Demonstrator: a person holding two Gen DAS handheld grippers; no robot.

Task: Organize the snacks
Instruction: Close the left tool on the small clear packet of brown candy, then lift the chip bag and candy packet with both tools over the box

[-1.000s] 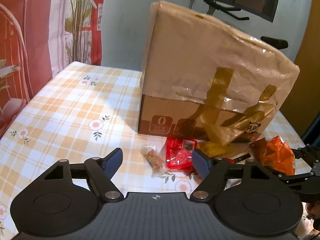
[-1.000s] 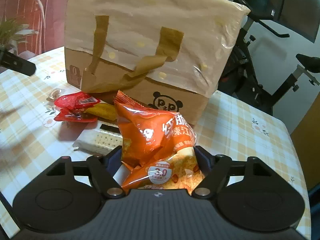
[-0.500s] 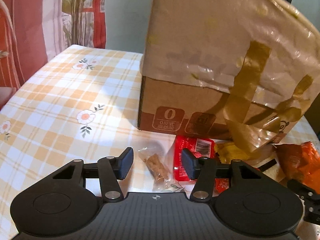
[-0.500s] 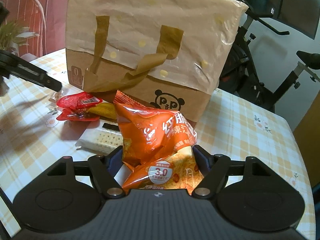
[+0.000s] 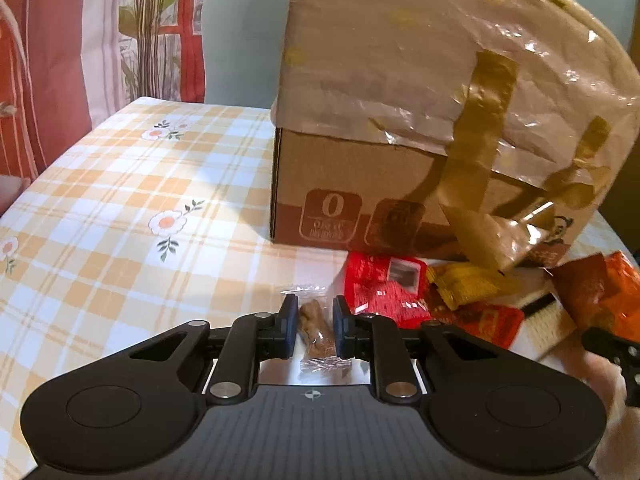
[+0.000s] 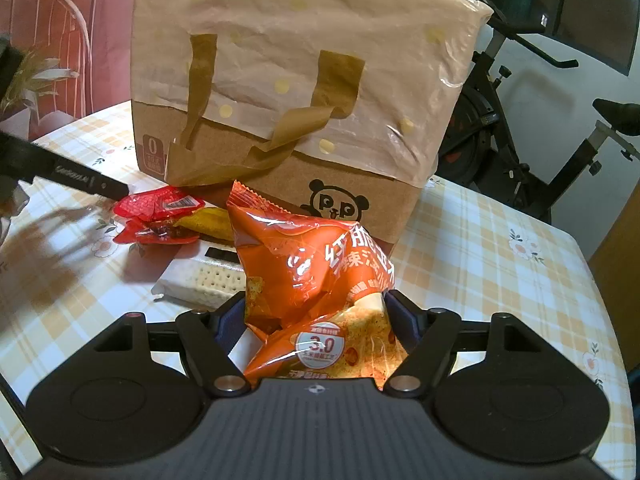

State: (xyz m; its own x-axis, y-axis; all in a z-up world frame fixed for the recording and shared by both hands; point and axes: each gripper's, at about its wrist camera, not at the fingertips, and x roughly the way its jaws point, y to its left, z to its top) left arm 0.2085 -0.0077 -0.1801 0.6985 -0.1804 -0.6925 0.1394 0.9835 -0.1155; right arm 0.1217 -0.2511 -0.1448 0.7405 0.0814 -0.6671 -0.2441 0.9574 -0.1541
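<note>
Left wrist view: the left gripper [image 5: 314, 330] is seen closing its jaws narrowly around a small clear packet of brown biscuit [image 5: 316, 326] lying on the checked tablecloth [image 5: 120, 216], in front of the cardboard box [image 5: 352, 184]. A red packet [image 5: 380, 288] lies just beside it. The orange snack bag [image 6: 312, 280] is held between the right gripper [image 6: 316, 320] pads, in front of the same box.

Checked tablecloth [image 5: 120, 208], cardboard box [image 5: 344, 184], red packet [image 5: 380, 288], cracker pack [image 6: 204, 280]
</note>
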